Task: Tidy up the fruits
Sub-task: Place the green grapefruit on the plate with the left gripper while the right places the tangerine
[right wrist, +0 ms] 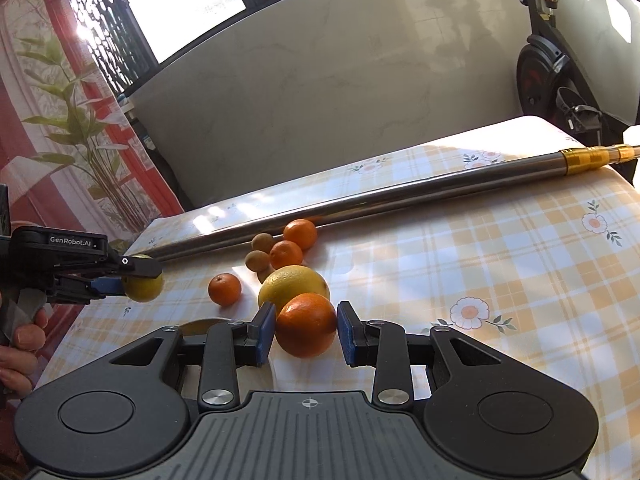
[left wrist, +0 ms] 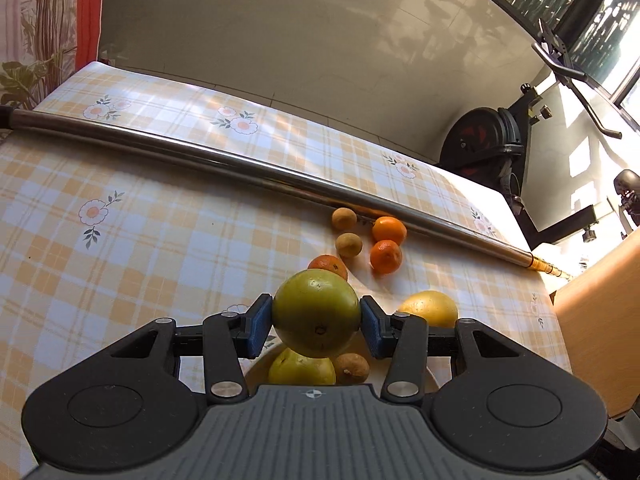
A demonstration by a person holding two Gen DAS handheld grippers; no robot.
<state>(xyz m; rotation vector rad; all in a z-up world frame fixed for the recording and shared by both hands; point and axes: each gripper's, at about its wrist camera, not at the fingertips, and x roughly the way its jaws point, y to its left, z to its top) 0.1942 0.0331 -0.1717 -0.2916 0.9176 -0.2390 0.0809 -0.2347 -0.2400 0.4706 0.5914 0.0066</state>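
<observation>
a: left gripper (left wrist: 316, 320) is clamping the green fruit (left wrist: 316, 312) between both blue pads, jaws standing partly open around it, fruit lifted off the checked tablecloth (left wrist: 120, 248). below it a white plate (left wrist: 256, 372) is holding a yellow-green fruit (left wrist: 302, 368) and a small brown fruit (left wrist: 352, 367).

b: right gripper (right wrist: 306, 330) is pinching the orange (right wrist: 306, 324), pads pressing on both sides, jaws narrow. a yellow citrus (right wrist: 294, 282) is sitting just behind it at 12 o'clock.

a: three small tangerines and small brown fruits are lying near the steel pole (right wrist: 360, 204), at 11 to 12 o'clock from the orange.

b: a hand (right wrist: 22, 344) is gripping the left tool at 9 o'clock.
</observation>
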